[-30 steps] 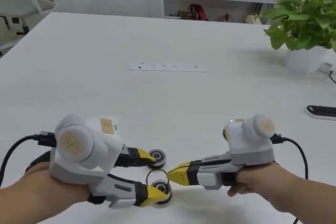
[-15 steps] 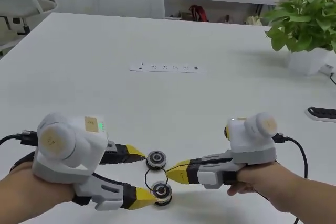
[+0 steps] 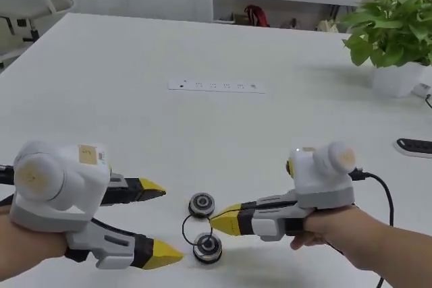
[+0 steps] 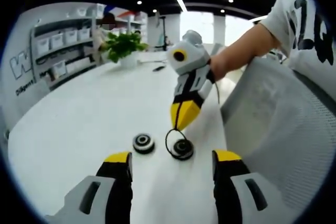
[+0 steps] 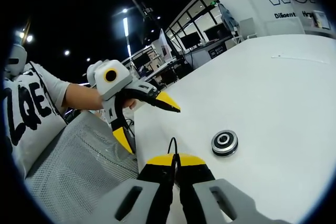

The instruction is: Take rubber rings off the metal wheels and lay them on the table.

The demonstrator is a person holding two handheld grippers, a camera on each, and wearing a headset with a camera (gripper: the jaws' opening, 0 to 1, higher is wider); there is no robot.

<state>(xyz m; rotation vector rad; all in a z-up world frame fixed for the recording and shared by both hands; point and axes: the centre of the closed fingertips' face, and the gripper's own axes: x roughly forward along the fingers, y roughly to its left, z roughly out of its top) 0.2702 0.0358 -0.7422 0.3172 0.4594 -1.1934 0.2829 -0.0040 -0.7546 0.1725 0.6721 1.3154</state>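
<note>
Head view, left to right. The left gripper (image 3: 160,220) hovers over the white table (image 3: 202,45) with its yellow-tipped jaws wide apart, holding nothing and touching nothing. Its own view shows the same spread (image 4: 172,163), with both wheels just ahead of the tips.

At centre stand the far wheel (image 3: 201,204) and the near wheel (image 3: 207,248), close together but apart. A thin black rubber ring (image 3: 183,226) loops between them. Its lower end meets the near wheel, and whether it is still seated there cannot be told.

The right gripper (image 3: 219,220) has its jaws together, pinching the ring's upper end; the right gripper view shows the ring (image 5: 172,148) rising from the closed tips (image 5: 176,161).

Compared with half a second ago, the left gripper has drawn back leftward: its lower jaw, then touching the near wheel, is now clear of it. The right gripper keeps its grip.
</note>
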